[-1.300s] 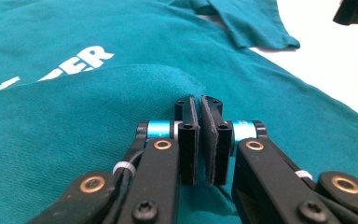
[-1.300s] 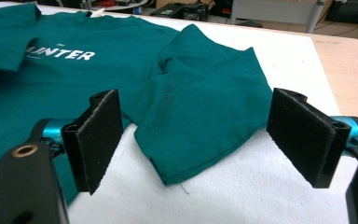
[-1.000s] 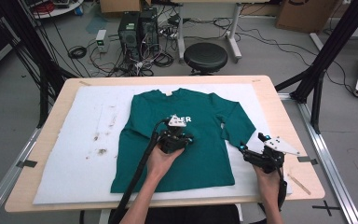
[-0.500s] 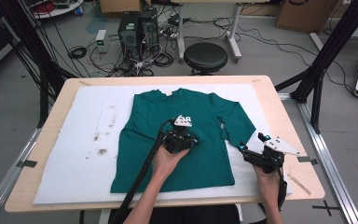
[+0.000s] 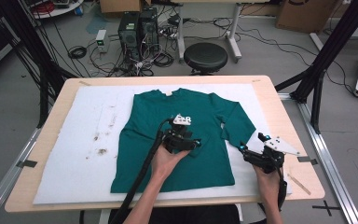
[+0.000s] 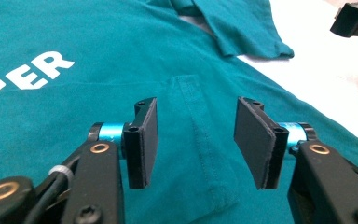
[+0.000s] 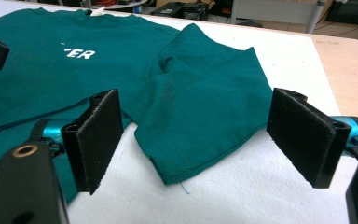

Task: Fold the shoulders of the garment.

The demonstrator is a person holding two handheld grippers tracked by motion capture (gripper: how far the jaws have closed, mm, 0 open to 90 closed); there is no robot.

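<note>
High view: a teal shirt (image 5: 177,135) lies flat, front up, on a white pad (image 5: 79,140) covering the wooden table (image 5: 284,112). The left gripper (image 5: 182,136) sits over the middle of the shirt, just below its white lettering (image 5: 182,116), held in the person's left hand (image 5: 165,161). The right gripper (image 5: 251,150) rests on the pad off the shirt's side, near the end of the folded-in sleeve (image 5: 235,123), with the right hand (image 5: 268,179) behind it. The two grippers are well apart.

Left gripper view: the left gripper (image 6: 195,140) has its jaws parted, having just been opening. A folded sleeve cuff (image 6: 200,144) with a stitched hem lies on the shirt body (image 6: 98,84) directly beneath the gap; neither pad presses on it. The lettering (image 6: 32,70) lies ahead and to one side. The other gripper (image 6: 354,21) appears at the far corner.

Right gripper view: the right gripper (image 7: 214,140) stands with jaws wide apart and nothing between the pads. The sleeve (image 7: 205,112) lies just ahead of the jaws, its hem (image 7: 186,172) resting on the pad (image 7: 242,196). The shirt body (image 7: 42,79) extends beyond the near jaw.
</note>
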